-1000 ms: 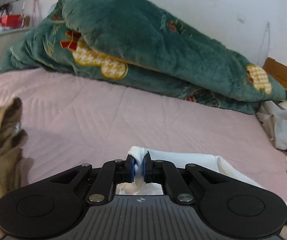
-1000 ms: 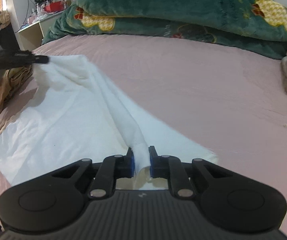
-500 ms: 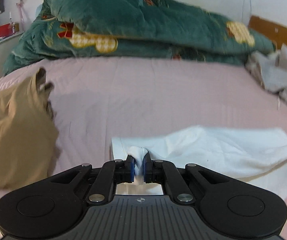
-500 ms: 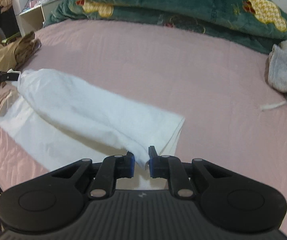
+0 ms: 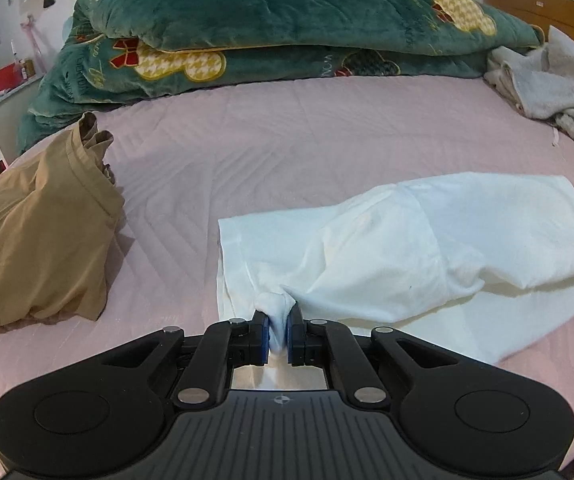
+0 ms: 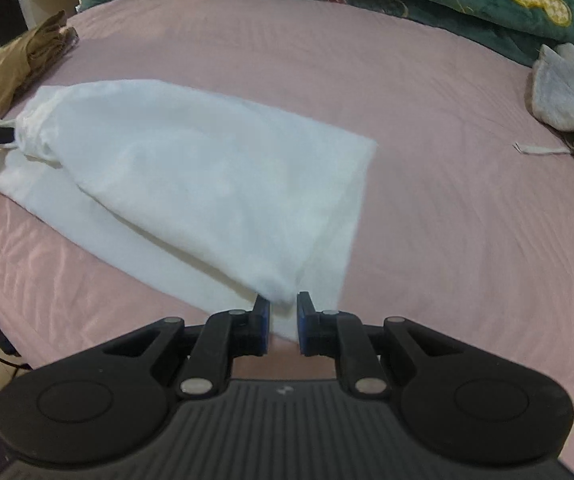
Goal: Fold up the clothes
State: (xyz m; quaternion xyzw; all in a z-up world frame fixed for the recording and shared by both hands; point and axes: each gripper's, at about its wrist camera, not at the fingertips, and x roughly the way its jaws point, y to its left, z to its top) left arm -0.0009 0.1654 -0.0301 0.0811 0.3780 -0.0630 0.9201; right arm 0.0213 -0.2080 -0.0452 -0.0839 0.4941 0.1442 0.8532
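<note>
Since a second ago, the white garment (image 5: pixel 399 248) has been laid doubled over at centre frame on the pink bed (image 5: pixel 287 140). Left claw (image 5: pixel 278 328) clamps its corner; right claw (image 6: pixel 283 322) stands apart, released. First fold done; more remain.

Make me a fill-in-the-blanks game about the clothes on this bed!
1. The left gripper pinches a bunch of the ____ garment.
2. The bedspread under the clothes is ____.
3. The folded blanket at the far side of the bed is dark ____.
4. The right gripper has its jaws ____.

Missing words: white; pink; green; open
</note>
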